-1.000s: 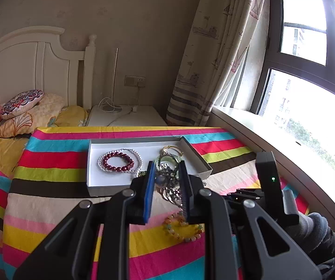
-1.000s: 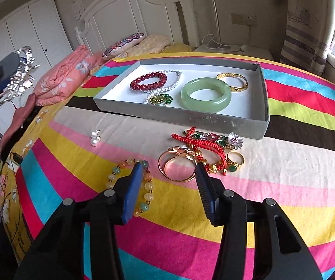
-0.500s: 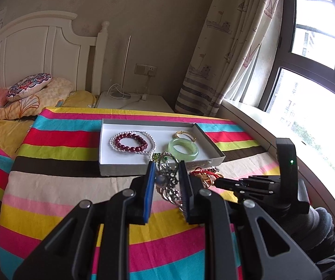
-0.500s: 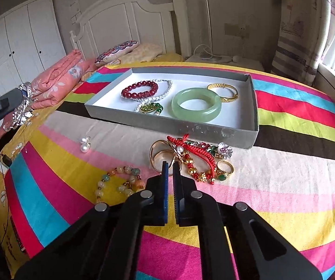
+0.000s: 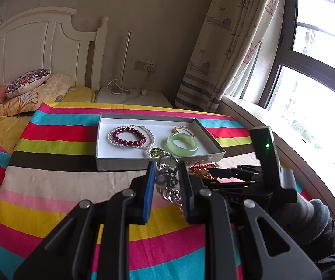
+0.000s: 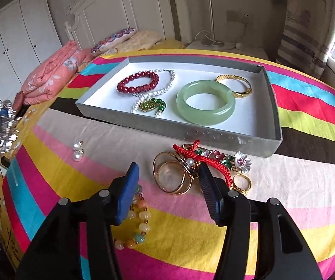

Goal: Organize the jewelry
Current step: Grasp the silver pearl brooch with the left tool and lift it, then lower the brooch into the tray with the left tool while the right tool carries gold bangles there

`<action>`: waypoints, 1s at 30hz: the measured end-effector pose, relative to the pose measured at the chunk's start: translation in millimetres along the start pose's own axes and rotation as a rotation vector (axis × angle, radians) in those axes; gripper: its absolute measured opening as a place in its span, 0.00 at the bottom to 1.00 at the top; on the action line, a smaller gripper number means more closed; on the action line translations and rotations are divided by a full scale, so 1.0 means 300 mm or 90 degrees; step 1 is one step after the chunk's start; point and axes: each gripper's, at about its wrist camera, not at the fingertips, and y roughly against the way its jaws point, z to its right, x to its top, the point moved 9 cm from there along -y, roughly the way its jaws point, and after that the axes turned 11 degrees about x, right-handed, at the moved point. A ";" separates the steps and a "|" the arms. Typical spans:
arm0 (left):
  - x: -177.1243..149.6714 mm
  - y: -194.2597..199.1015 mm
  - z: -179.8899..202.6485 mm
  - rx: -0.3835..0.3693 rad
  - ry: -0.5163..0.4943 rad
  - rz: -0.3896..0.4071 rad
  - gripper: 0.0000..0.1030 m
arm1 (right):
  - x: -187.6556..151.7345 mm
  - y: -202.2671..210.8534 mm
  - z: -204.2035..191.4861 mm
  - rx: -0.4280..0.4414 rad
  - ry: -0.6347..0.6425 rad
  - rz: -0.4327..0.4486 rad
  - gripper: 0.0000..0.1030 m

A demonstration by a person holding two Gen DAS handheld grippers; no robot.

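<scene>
A grey tray (image 6: 214, 133) (image 5: 158, 163) on the striped bedspread holds a red bead bracelet (image 6: 137, 82), a pearl strand (image 6: 165, 88), a green pendant (image 6: 150, 104), a jade bangle (image 6: 205, 102) and a gold bangle (image 6: 235, 86). My left gripper (image 5: 166, 177) is shut on a silver chain ornament (image 5: 167, 182), held above the spread in front of the tray; it also shows at the left edge of the right wrist view (image 6: 4, 126). My right gripper (image 6: 168, 184) is open, low over gold rings (image 6: 172, 175) beside a red cord bracelet (image 6: 204, 158).
Loose on the spread: pearl earrings (image 6: 77, 150), a pastel bead bracelet (image 6: 136, 219), a flower brooch (image 6: 242, 161), a small gold ring (image 6: 242, 182). Folded pink bedding (image 6: 55, 77) and pillows lie at the headboard. A window sill (image 5: 272, 126) runs along the right.
My right gripper was open, closed to shut half a second ago, and has opened again, now closer to the gold rings. My left gripper has lifted, still holding the silver ornament.
</scene>
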 end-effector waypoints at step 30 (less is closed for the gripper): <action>0.228 -0.294 0.118 0.081 -0.119 -0.043 0.19 | 0.164 0.164 0.112 0.030 0.006 0.123 0.36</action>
